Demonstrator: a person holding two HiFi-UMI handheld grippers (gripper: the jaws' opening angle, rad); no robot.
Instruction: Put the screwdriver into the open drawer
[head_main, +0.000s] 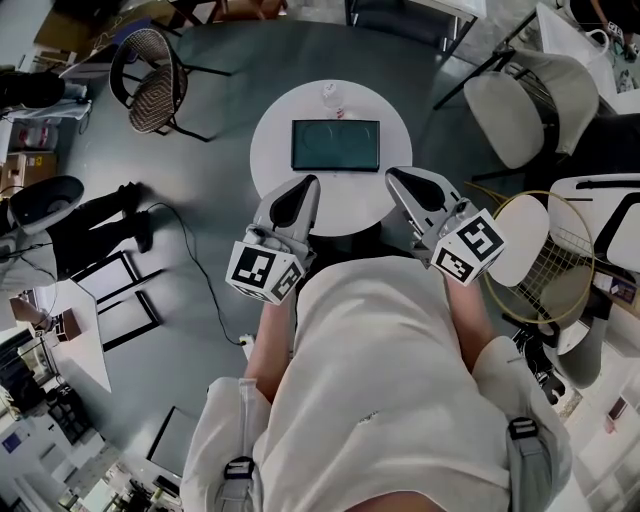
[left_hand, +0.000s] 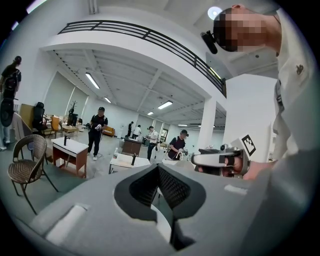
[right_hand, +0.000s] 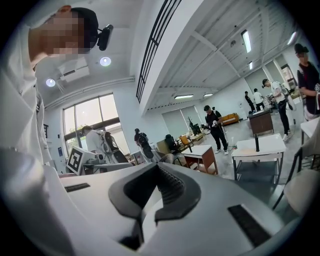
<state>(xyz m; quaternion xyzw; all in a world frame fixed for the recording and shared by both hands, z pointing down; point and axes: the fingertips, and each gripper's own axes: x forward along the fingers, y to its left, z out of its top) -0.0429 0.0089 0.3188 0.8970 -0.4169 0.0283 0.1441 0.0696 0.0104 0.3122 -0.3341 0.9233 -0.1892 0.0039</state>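
Seen from above, a person in a pale shirt holds two grippers out in front of the body, side by side and well apart. The left gripper (head_main: 311, 183) has its jaws pressed together with nothing between them; its own view shows the two dark ribbed pads (left_hand: 170, 187) meeting in a closed line. The right gripper (head_main: 392, 173) is the same, jaws together and empty, its pads (right_hand: 170, 187) touching. Each carries a cube with square markers at the hand end. Just beyond and below both sets of jaw tips stands a small round white table (head_main: 270, 140), and on it, ahead of the gap between the two grippers, lies a dark rectangular panel (head_main: 335, 145). A small pale item (head_main: 330, 95) sits at the table's far edge, too small to identify. Past the left jaws, off to the left, is a black woven chair (head_main: 150, 70); to the right of the right jaws are a white chair (head_main: 510, 110) and a racket (head_main: 545, 265). Both gripper views look about level across a large bright hall with people standing among tables. The screwdriver and the open drawer cannot be made out in any view.
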